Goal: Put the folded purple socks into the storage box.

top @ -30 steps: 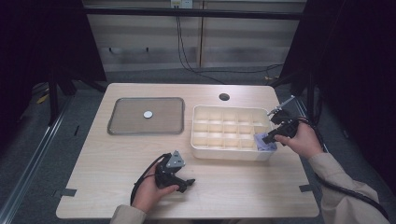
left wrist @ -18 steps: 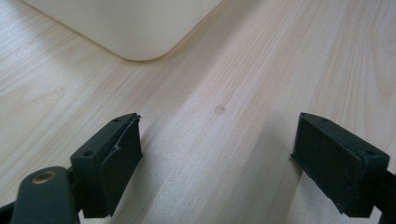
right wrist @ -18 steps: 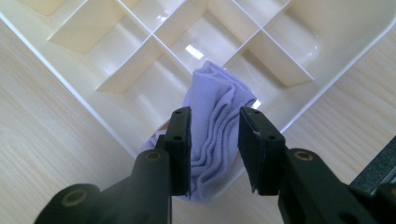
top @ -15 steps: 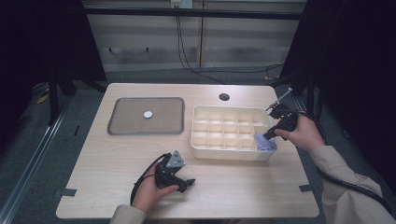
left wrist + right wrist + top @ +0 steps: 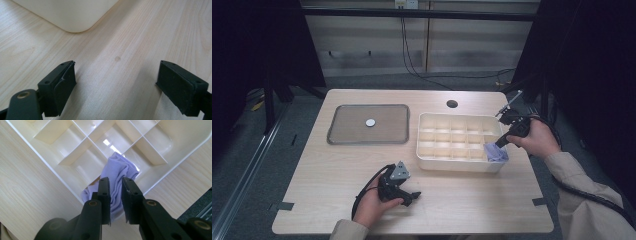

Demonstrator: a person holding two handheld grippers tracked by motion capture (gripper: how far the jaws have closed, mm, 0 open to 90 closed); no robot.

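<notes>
Lab, black curtains (image 5: 257, 45), wooden table (image 5: 362, 165)

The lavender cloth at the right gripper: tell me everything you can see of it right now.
The lavender cloth is a small, soft, ribbed knit piece, bunched into folds. It sits at the near right corner of the cream divided tray, part of it down in a corner compartment and part draped over the rim. The right gripper, whose jaws have just been closing, has its black fingers pressed on a fold of it from both sides. In the high view it shows as a pale purple wad below that gripper.
</notes>
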